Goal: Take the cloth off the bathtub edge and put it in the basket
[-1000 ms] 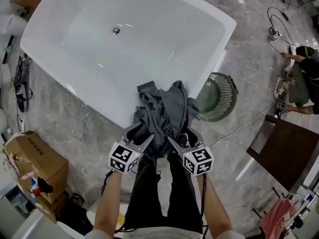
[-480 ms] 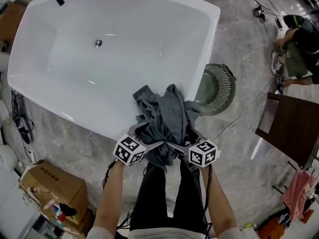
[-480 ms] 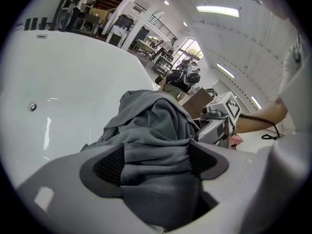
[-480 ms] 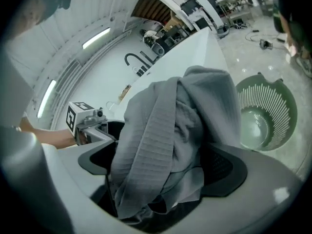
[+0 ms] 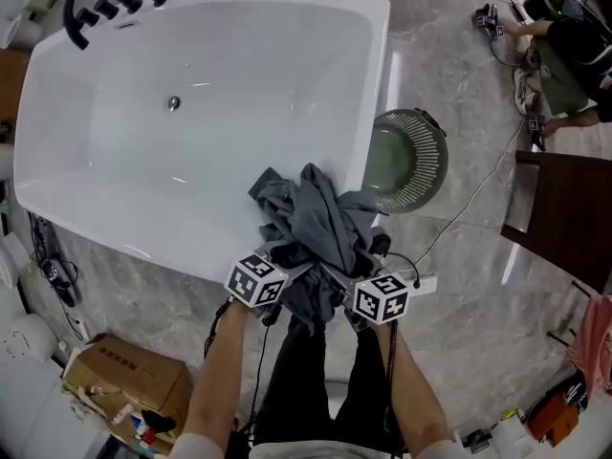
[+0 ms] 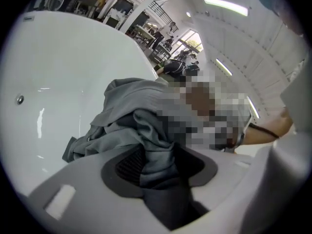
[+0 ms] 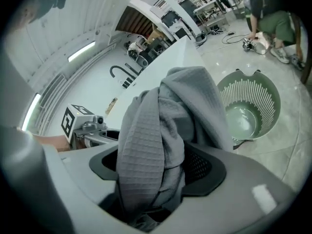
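Cloth: the grey cloth (image 5: 311, 220) is bunched up over the bathtub's (image 5: 379, 84) near edge, close to its right-hand corner, with folds spilling over the rim towards the basin. Whether it rests on the rim or is lifted clear cannot be told.
Left gripper: the left gripper (image 5: 284, 261) has a thick fold of the cloth between its jaws. The jaws are closing and the pads press into the fabric from both sides.
Right gripper: the right gripper (image 5: 342, 268) has another bundle of the same cloth filling the gap between its jaws. These jaws are also closing, pinched on the waffle-textured fabric.
Grippers together: they sit side by side at the cloth's near end, close together.
Basket: the green slatted basket (image 5: 427, 161) stands on the grey marble floor (image 5: 459, 285), just beside the tub's right end.
Surroundings: black tap (image 5: 94, 3) at the tub's far left corner; cardboard box (image 5: 120, 385) on the floor at near left.
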### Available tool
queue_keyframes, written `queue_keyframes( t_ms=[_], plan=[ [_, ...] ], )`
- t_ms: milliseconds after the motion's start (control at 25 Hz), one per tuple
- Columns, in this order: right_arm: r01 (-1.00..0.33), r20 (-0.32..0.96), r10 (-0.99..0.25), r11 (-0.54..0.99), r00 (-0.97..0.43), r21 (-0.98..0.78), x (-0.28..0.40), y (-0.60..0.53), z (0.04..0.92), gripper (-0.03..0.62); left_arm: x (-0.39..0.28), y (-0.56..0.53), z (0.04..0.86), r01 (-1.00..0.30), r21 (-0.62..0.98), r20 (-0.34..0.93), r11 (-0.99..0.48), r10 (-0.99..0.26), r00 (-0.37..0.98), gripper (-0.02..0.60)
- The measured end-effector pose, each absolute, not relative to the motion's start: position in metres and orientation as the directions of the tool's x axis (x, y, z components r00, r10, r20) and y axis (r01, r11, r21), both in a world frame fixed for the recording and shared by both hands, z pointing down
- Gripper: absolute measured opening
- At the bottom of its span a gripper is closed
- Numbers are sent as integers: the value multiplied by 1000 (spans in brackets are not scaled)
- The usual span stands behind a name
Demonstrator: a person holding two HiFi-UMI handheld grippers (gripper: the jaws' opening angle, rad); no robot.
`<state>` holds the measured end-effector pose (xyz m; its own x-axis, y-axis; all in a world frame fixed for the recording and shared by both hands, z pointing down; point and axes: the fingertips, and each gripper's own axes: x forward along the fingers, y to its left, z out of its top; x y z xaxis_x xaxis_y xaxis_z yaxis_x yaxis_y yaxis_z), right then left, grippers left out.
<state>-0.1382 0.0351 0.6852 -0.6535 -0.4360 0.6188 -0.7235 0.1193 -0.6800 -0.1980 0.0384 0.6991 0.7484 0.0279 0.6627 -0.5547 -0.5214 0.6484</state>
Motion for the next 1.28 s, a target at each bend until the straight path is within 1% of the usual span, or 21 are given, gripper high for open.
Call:
queue_keyframes(
  t_ms=[160,240,280,360,480,600,760,920,1080,1280],
  plan=[
    [-759,642,-470,98,-606,-644,-129,37,674,270,-190,39,688,-590,621,684,-515,-12,730,208],
    [-758,631,-495,93,-597,-645,-123,36,665,222,-184,36,677,-609,608,681,-509,-59,729,191],
    [-755,620,-510,95,-597,-649,-121,35,658,184,-180,34,671,-617,610,673,-497,-87,735,186],
    [-746,591,-536,115,-603,-656,-118,30,642,69,-171,30,659,-635,613,657,-471,-144,740,180],
    [-749,558,-566,174,-607,-639,-115,14,619,66,-162,19,641,-664,600,643,-447,-224,732,172],
    [-744,506,-618,204,-602,-636,-96,-6,593,64,-145,3,616,-650,638,581,-414,-296,758,167],
    [-769,462,-693,212,-553,-603,-60,-30,563,64,-110,-22,588,-626,645,519,-439,-351,780,166],
    [-808,444,-747,207,-494,-552,-18,-47,542,64,-69,-42,569,-595,647,472,-478,-362,804,164],
    [-826,437,-773,190,-459,-531,21,-53,535,66,-30,-52,562,-578,602,475,-552,-335,814,164],
    [-842,433,-798,164,-420,-515,66,-66,533,66,11,-66,557,-560,608,461,-562,-324,826,163]
  ],
)
